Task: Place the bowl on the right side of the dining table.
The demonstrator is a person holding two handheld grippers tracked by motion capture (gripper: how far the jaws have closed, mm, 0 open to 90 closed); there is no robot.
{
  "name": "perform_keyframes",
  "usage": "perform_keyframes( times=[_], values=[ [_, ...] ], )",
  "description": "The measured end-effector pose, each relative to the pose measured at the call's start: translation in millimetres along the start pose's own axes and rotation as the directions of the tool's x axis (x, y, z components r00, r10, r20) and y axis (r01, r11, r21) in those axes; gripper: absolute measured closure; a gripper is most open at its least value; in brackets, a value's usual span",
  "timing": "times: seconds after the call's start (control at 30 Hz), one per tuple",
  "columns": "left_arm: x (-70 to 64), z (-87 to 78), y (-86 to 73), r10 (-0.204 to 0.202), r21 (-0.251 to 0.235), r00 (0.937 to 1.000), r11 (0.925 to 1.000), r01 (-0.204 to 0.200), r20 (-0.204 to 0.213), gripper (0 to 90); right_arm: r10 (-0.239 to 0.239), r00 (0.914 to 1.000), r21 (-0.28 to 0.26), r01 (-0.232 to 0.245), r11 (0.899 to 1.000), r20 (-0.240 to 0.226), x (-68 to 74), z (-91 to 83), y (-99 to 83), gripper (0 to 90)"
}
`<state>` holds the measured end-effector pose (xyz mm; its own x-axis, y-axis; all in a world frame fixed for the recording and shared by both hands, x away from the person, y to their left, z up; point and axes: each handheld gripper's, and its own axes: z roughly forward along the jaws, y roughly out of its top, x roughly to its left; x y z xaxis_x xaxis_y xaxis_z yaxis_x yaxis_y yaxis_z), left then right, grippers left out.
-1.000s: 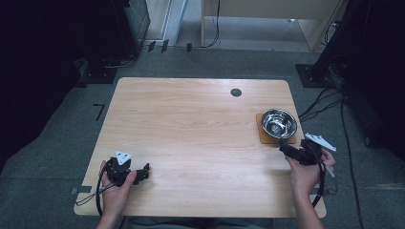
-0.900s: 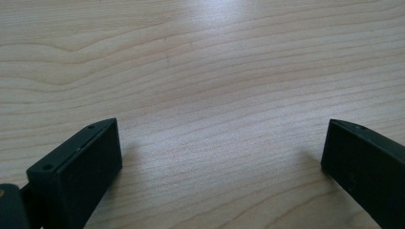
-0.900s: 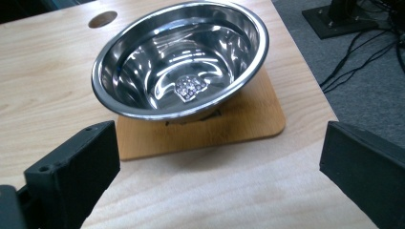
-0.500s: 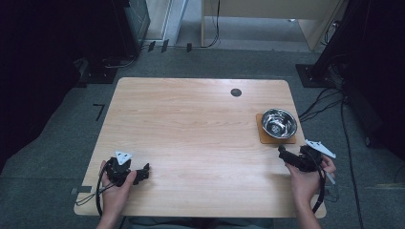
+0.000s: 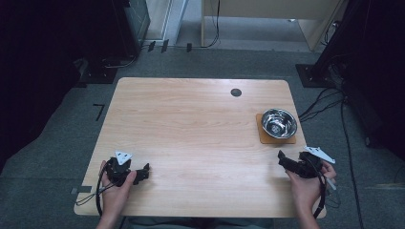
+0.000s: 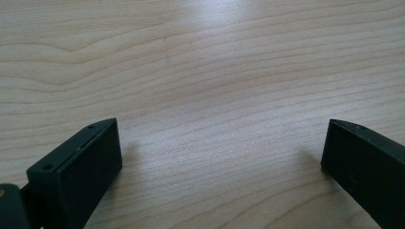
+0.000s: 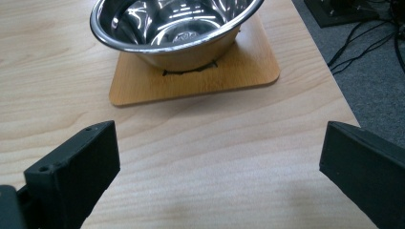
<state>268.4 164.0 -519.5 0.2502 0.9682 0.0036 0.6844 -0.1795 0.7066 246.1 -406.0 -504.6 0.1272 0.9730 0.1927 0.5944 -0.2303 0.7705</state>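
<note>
A shiny steel bowl (image 5: 279, 122) (image 7: 172, 26) stands on a square wooden coaster (image 5: 264, 135) (image 7: 200, 81) near the table's right edge. My right gripper (image 5: 282, 159) (image 7: 219, 167) sits just in front of the coaster, held low over the table, jaws wide open and empty. My left gripper (image 5: 142, 173) (image 6: 222, 162) rests at the front left of the table. It is open too, with bare wood between its jaws.
The light wooden table (image 5: 191, 129) has a small dark round grommet (image 5: 236, 92) near its far edge. Cables (image 5: 329, 102) lie on the grey carpet to the right of the table. Dark equipment stands beyond the far left corner.
My right gripper has drawn back from the bowl toward the table's front edge. The left gripper has stayed where it was.
</note>
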Motion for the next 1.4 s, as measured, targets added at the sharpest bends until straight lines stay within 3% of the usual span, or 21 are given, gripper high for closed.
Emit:
perform_keyframes(
  times=[0.4, 1.07, 1.2, 1.4],
  values=[
    [0.0, 0.0, 0.0, 0.000, 0.000, 1.0000, 1.0000, 0.000, 0.000, 0.0, -0.039, 0.9992, 0.042, 0.038, 0.998, 0.008, -0.8, -7.5, -16.1, 0.0],
    [0.0, 0.0, 0.0, 0.000, 0.000, 1.0000, 1.0000, 0.000, 0.000, 0.0, -0.065, 0.9974, 0.086, 0.062, 0.994, 0.031, -7.8, -14.5, -32.1, 0.3],
    [0.0, 0.0, 0.0, 0.000, 0.000, 1.0000, 1.0000, 0.000, 0.000, 0.0, -0.081, 0.9959, 0.096, 0.077, 0.992, 0.040, -7.1, -13.5, -34.3, 0.3],
    [0.0, 0.0, 0.0, 0.000, 0.000, 1.0000, 1.0000, 0.000, 0.000, 0.0, -0.152, 0.9853, 0.120, 0.142, 0.983, 0.078, 0.4, -11.2, -36.5, 0.7]
  ],
)
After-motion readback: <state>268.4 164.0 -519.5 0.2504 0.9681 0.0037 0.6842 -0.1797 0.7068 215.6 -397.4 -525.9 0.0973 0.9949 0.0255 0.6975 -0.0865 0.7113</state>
